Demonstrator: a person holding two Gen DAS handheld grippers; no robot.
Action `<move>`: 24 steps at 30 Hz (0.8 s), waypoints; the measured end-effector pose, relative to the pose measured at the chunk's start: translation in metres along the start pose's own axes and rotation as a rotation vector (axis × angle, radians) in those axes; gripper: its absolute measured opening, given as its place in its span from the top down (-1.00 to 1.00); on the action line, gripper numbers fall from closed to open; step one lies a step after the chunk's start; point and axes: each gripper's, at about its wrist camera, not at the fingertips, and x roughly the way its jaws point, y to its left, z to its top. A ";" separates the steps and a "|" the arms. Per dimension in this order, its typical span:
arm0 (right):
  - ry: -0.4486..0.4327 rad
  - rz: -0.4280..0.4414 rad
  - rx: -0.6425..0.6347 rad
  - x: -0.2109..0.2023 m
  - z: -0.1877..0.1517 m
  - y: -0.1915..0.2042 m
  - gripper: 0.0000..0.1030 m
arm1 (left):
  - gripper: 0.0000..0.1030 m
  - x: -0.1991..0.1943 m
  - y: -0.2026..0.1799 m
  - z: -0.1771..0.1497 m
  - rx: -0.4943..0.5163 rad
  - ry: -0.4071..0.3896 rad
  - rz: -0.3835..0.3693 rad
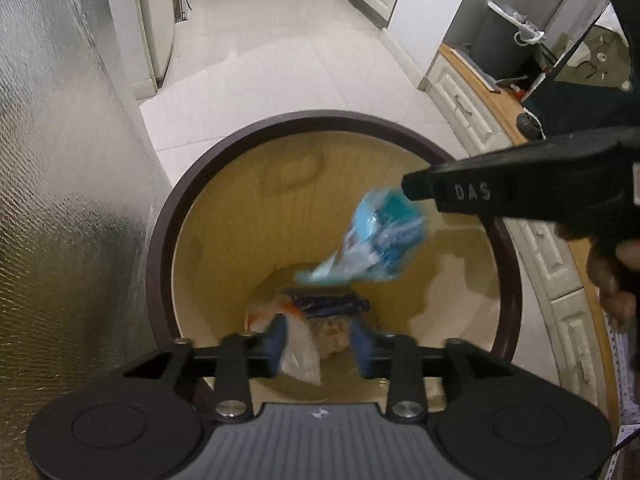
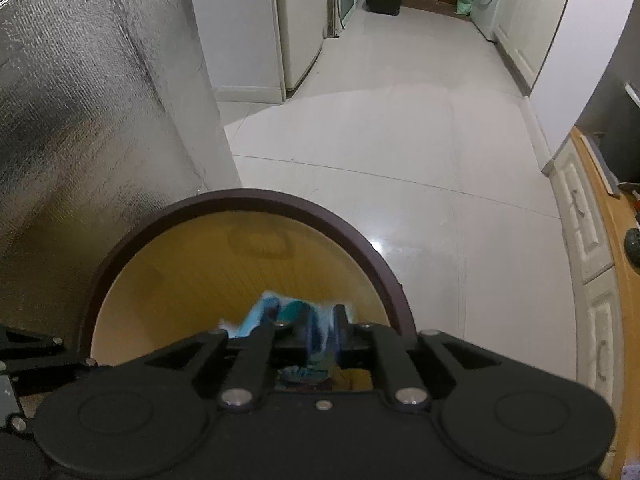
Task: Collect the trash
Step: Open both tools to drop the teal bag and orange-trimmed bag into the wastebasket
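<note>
Right tongs (image 2: 304,330) look clenched on a crumpled blue plastic wrapper (image 1: 370,236), which hangs from their tips over the open mouth of the round bin (image 1: 160,240), toward its right side; motion blur keeps me from saying whether the grip is already loosening. From the left wrist view the wrapper's long axis runs from the tips at upper right down toward the lower left, its loose end pointing into the bin, so a release should drop it straight inside. Left tongs (image 1: 320,344) are released and hold nothing, their blue pads spread apart above the near rim, looking down at the trash already at the bottom: a clear plastic bag (image 1: 300,356) and a dark blue packet (image 1: 328,304). The right tongs are plainly the nearer to the wrapper, the left ones well below and apart from it. White letters "DAS" can be read on the right tool's black body (image 1: 474,192). Beside the bin stand a foil-covered surface (image 1: 60,200) at left, pale floor tiles (image 2: 380,140) beyond, and a wooden bench (image 1: 472,68) at right
</note>
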 end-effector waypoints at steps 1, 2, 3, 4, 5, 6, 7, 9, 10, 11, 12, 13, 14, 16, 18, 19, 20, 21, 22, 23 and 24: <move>0.001 0.005 -0.001 0.000 0.000 0.000 0.57 | 0.08 0.000 0.000 0.000 0.002 0.004 -0.002; -0.001 0.009 0.001 -0.001 0.000 -0.001 0.40 | 0.04 0.001 -0.001 -0.001 0.003 0.007 -0.005; -0.003 0.018 0.003 -0.002 0.000 -0.001 0.33 | -0.02 0.001 -0.002 -0.001 0.005 0.007 -0.008; -0.001 0.029 0.005 -0.003 0.000 -0.002 0.33 | -0.07 0.000 -0.003 -0.002 0.007 0.006 -0.010; 0.000 0.040 0.006 -0.005 -0.001 -0.002 0.33 | -0.09 -0.001 -0.004 -0.002 0.010 0.006 -0.013; 0.001 0.045 0.008 -0.006 -0.002 -0.002 0.30 | -0.12 -0.001 -0.006 -0.002 0.011 0.005 -0.014; 0.003 0.050 0.007 -0.007 -0.003 -0.003 0.29 | -0.16 -0.002 -0.007 -0.003 0.012 0.005 -0.013; 0.010 0.062 0.003 -0.011 -0.007 -0.003 0.12 | -0.22 -0.005 -0.008 -0.005 0.015 0.003 -0.011; 0.013 0.069 -0.002 -0.013 -0.009 -0.004 0.09 | -0.25 -0.007 -0.009 -0.005 0.016 0.001 -0.010; 0.015 0.073 -0.004 -0.015 -0.011 -0.004 0.03 | -0.27 -0.008 -0.010 -0.006 0.017 -0.001 -0.008; 0.014 0.075 -0.004 -0.018 -0.014 -0.005 -0.01 | -0.31 -0.010 -0.011 -0.007 0.019 -0.003 -0.005; 0.011 0.077 0.000 -0.021 -0.017 -0.006 -0.04 | -0.36 -0.012 -0.012 -0.008 0.021 -0.004 -0.003; 0.008 0.081 0.006 -0.024 -0.019 -0.008 -0.11 | -0.38 -0.013 -0.013 -0.009 0.022 -0.005 -0.002; 0.002 0.089 0.017 -0.030 -0.022 -0.011 -0.23 | -0.43 -0.017 -0.014 -0.012 0.025 -0.009 -0.001; -0.008 0.094 0.025 -0.037 -0.026 -0.013 -0.42 | -0.50 -0.022 -0.015 -0.015 0.028 -0.012 0.003; -0.014 0.096 0.027 -0.041 -0.028 -0.013 -0.45 | -0.55 -0.026 -0.014 -0.017 0.030 -0.014 0.006; -0.021 0.098 0.031 -0.044 -0.030 -0.014 -0.52 | -0.56 -0.028 -0.015 -0.016 0.031 -0.015 0.009; -0.027 0.100 0.035 -0.049 -0.033 -0.014 -0.61 | -0.59 -0.030 -0.015 -0.018 0.029 -0.018 0.013; -0.032 0.098 0.040 -0.052 -0.035 -0.014 -0.65 | -0.66 -0.033 -0.015 -0.019 0.024 -0.020 0.018; -0.037 0.094 0.045 -0.056 -0.037 -0.015 -0.71 | -0.71 -0.036 -0.014 -0.020 0.016 -0.022 0.024; -0.040 0.088 0.049 -0.059 -0.040 -0.015 -0.78 | -0.80 -0.038 -0.013 -0.021 0.010 -0.024 0.030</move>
